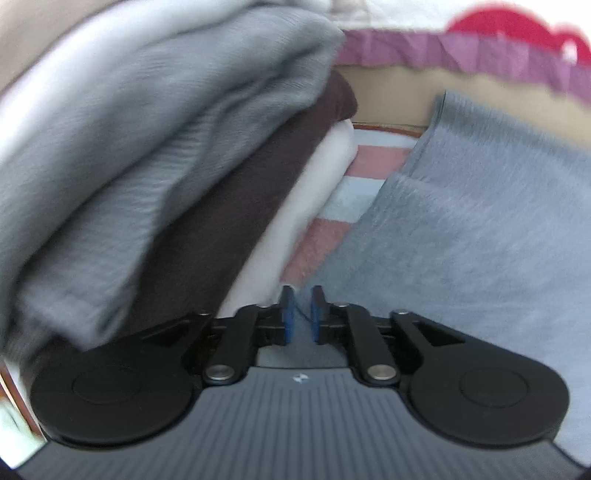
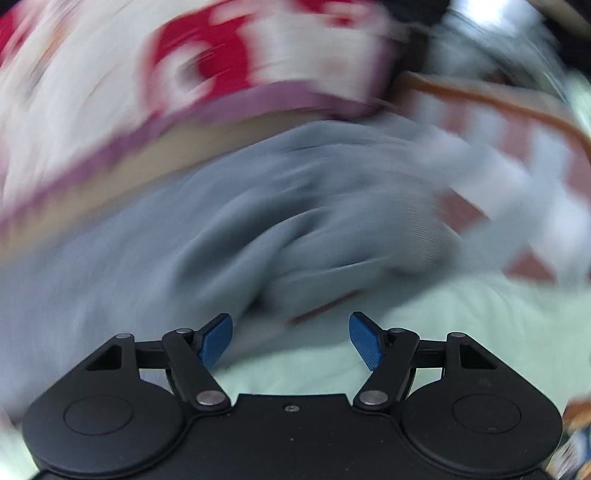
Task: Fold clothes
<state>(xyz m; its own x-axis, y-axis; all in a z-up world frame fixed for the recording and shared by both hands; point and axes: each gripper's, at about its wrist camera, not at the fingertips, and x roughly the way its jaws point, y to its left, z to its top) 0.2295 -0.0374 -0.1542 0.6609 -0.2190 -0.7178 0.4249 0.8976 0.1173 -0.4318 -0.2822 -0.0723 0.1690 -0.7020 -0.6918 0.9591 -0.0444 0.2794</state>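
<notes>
In the left wrist view, a stack of folded clothes filled the left side: a soft grey knit (image 1: 140,122) on top, a dark brown piece (image 1: 236,206) under it, and a thick cream-white layer (image 1: 295,214) at the bottom, their folded edges rounded and slanting up to the right. Just right of the stack a strip of pink-and-white striped cloth (image 1: 354,184) showed, fuzzy like a towel or a blanket. Further right lay a flat grey fleece garment (image 1: 480,229), napped in texture, with one straight edge beside the stripes. Behind it ran a tan band and a purple-edged cover with red patches (image 1: 498,26). The left claw (image 1: 302,314) had its blue pads a narrow gap apart, with nothing pinched between them; a thin thread seemed to cross the gap.

The right wrist view was badly blurred. A crumpled grey garment (image 2: 295,221) lay in soft ridges on a pale green sheet (image 2: 461,325), with the striped cloth (image 2: 517,177) at the right. The right claw (image 2: 291,339) stood spread wide, its ribbed blue pads empty, just short of the garment's near edge.
</notes>
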